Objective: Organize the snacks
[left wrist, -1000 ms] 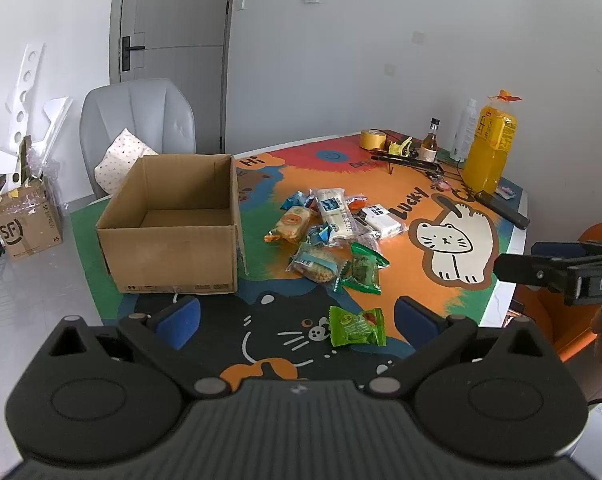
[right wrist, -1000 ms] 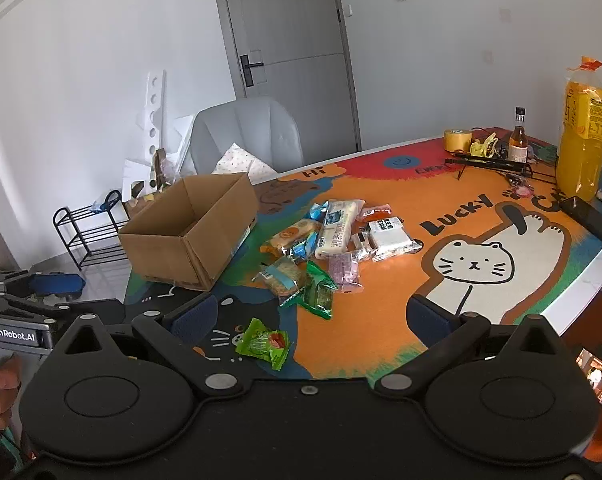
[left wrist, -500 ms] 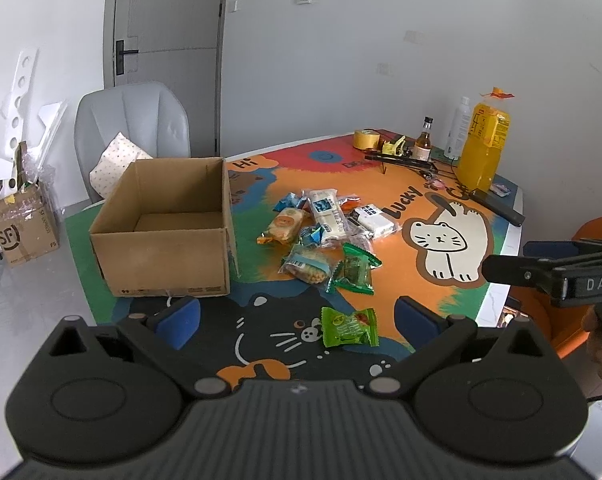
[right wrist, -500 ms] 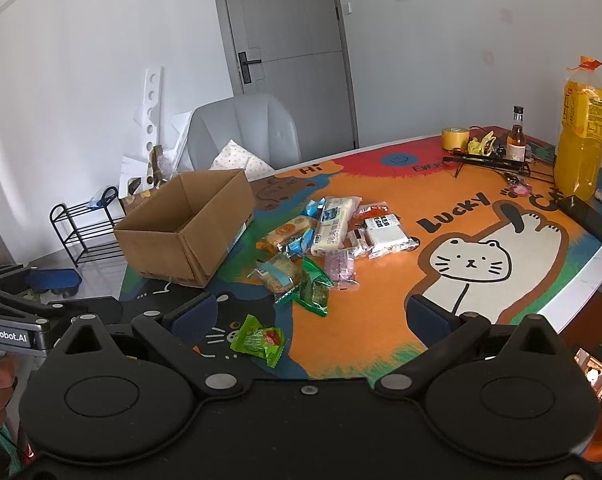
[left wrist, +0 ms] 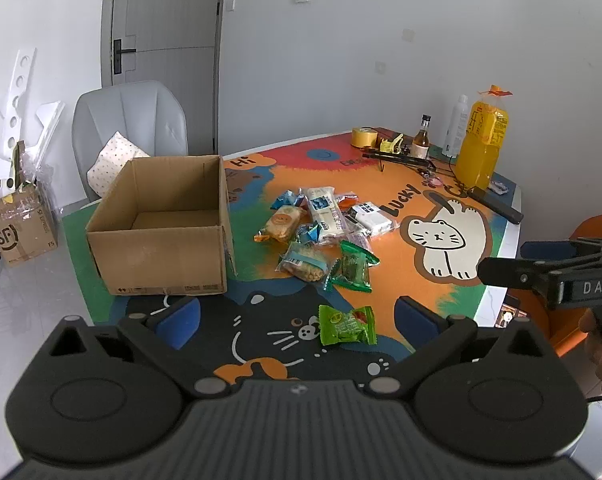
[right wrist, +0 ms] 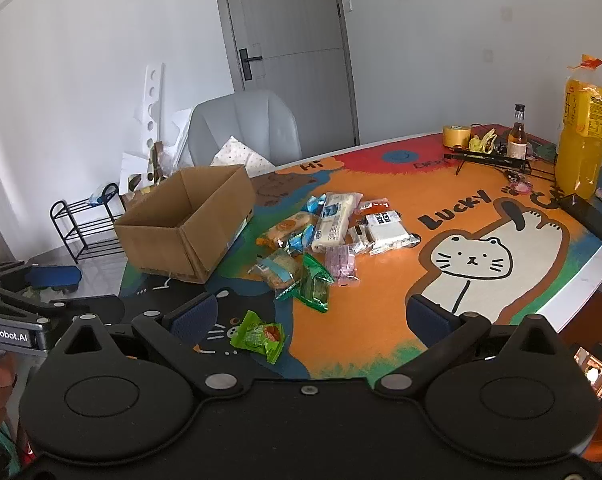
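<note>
Two tongs, both spread wide and holding nothing. Left to right on your worktop [left wrist: 497, 308]: cardboard box [left wrist: 161, 232], open-topped and bare inside; snack pile [left wrist: 325, 232] just right of it; lone green packet [left wrist: 347, 325] nearest you, apart from the pile. Left tongs [left wrist: 297, 316]: packet lies just ahead, a little right of centre between the pads, long axis crosswise. Right tongs [right wrist: 321, 316]: packet [right wrist: 259, 336] sits left of centre, beside the left pad. Your left hand looks better lined up and is nearer the box.
</note>
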{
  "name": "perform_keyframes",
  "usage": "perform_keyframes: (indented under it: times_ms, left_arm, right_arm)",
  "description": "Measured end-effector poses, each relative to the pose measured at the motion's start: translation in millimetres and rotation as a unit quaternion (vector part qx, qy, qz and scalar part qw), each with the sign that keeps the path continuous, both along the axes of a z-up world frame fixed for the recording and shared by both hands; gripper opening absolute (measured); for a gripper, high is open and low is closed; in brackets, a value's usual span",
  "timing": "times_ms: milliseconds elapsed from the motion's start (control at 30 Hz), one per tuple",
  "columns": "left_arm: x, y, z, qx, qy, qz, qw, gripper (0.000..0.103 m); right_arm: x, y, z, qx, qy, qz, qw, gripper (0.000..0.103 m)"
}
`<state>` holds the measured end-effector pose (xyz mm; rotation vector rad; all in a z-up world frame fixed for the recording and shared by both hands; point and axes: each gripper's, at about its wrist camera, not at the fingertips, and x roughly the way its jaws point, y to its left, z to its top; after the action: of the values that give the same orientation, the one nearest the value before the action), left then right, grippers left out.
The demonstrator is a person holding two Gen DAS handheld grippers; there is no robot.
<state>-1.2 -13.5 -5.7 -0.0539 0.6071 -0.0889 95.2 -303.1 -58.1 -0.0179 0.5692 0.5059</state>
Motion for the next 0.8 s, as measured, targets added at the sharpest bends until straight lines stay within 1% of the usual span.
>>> perform_keyframes:
  times_ms: [300,367,467,633,800]
  left_arm:
    - [5,-4,-7,-0.001,0.005,-0.006,1.0000,0.103]
    - [6,-7,-9,0.005,0.003,-0.003,1.0000,0.103]
    - [7,-8,-13,0.001,-0.002,-0.006,1.0000,0.103]
    - [15,-10,-24,0.010,-0.010,-0.003,0.9999,0.103]
    - [30,-10,-40,0.008,-0.013,0.003,0.9999,0.103]
  right_arm:
    - [1,3,-3,-0.003,0.003,0.005,1.000,0.103]
    - [1,4,-5,-0.007,-0.001,0.005,1.000,0.103]
    - [0,7,-9,-0.015,-0.012,0.007,1.000,0.103]
    - [7,7,-20,-0.011,-0.017,0.013,1.000,0.103]
    - [23,3,-37,-0.001,-0.018,0.012,1.000,0.103]
